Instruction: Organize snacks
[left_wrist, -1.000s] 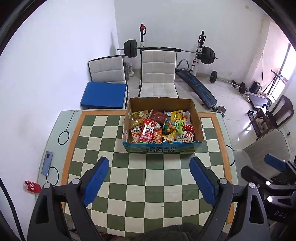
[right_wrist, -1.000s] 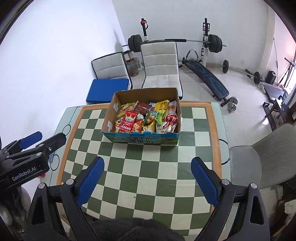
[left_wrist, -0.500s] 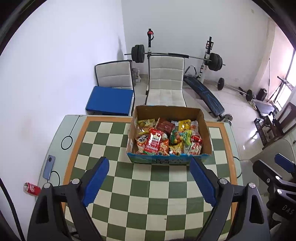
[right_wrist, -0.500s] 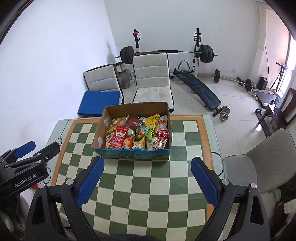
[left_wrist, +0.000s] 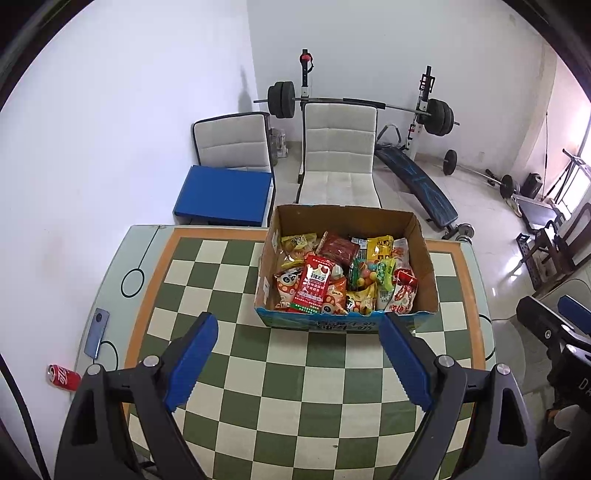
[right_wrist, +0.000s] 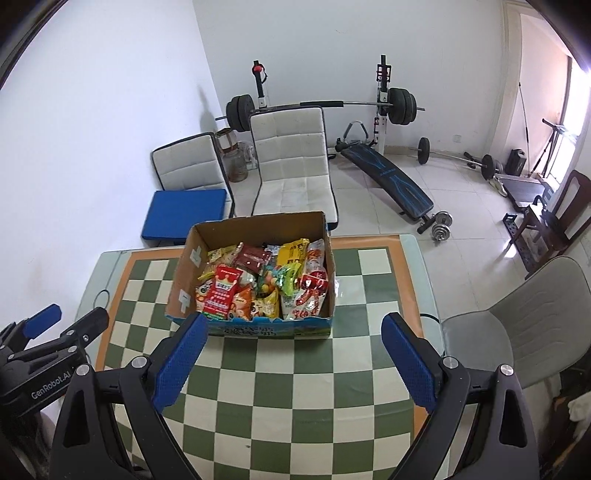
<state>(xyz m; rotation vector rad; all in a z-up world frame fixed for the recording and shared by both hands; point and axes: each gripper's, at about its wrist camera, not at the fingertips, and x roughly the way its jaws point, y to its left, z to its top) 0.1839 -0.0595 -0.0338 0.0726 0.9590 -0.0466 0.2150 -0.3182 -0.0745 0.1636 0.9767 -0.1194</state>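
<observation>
Left wrist view is showing the left gripper (left_wrist: 297, 354) hovering, jaws spread wide and empty, with the cardboard box (left_wrist: 424, 254) of snack packets (left_wrist: 314, 284) sitting at twelve o'clock on the checkered counter (left_wrist: 295, 398). Right gripper (right_wrist: 291, 354) is hanging equally agape. Packets are lying heaped inside, fitting either sorting ahead or a finished pack.

Both wrist cameras looked down and forward from above the near edge of the checkered table (left_wrist: 295, 373), set well back from its far edge. The left view sat toward the near left corner, the right view toward the near right corner. They shared the table top, the cardboard box (right_wrist: 255, 328) at the far edge, the white chairs (left_wrist: 338, 147) and the weight bench (right_wrist: 388, 177) beyond.
</observation>
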